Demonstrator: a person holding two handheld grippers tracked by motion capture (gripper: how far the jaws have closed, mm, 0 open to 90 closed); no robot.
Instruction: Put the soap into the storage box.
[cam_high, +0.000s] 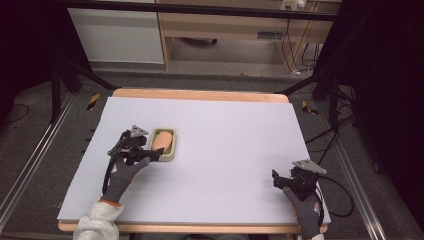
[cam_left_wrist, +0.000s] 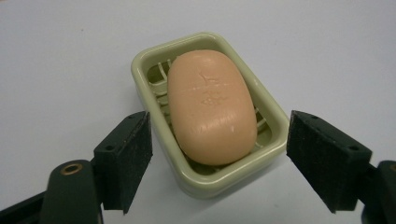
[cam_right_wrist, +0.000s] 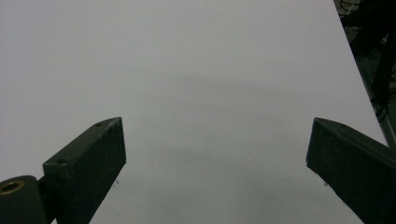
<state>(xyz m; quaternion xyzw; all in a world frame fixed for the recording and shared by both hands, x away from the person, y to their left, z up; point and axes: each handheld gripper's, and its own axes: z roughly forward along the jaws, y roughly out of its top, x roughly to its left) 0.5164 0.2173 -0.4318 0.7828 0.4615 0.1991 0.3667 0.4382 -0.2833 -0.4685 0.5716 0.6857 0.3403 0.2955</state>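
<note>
Between your left gripper (cam_left_wrist: 219, 154)'s spread jaws sits the near end of the soap dish (cam_left_wrist: 142, 70) on the table (cam_high: 225, 130)'s left side. Grip its stiff rim; the soap (cam_left_wrist: 210, 105) inside looks slick and loose. Your right gripper (cam_right_wrist: 217, 154) hangs released, holding nothing.

Pale green rectangular soap dish (cam_left_wrist: 275, 122) with rounded corners and slatted floor, resting flat on left half of white table surface (cam_high: 225, 150). Peach-coloured oval soap bar (cam_left_wrist: 211, 106) lying inside dish, long axis along the dish's length, faint embossed marks on upper face. Bar dry-looking, intact, covering most of the slats.
</note>
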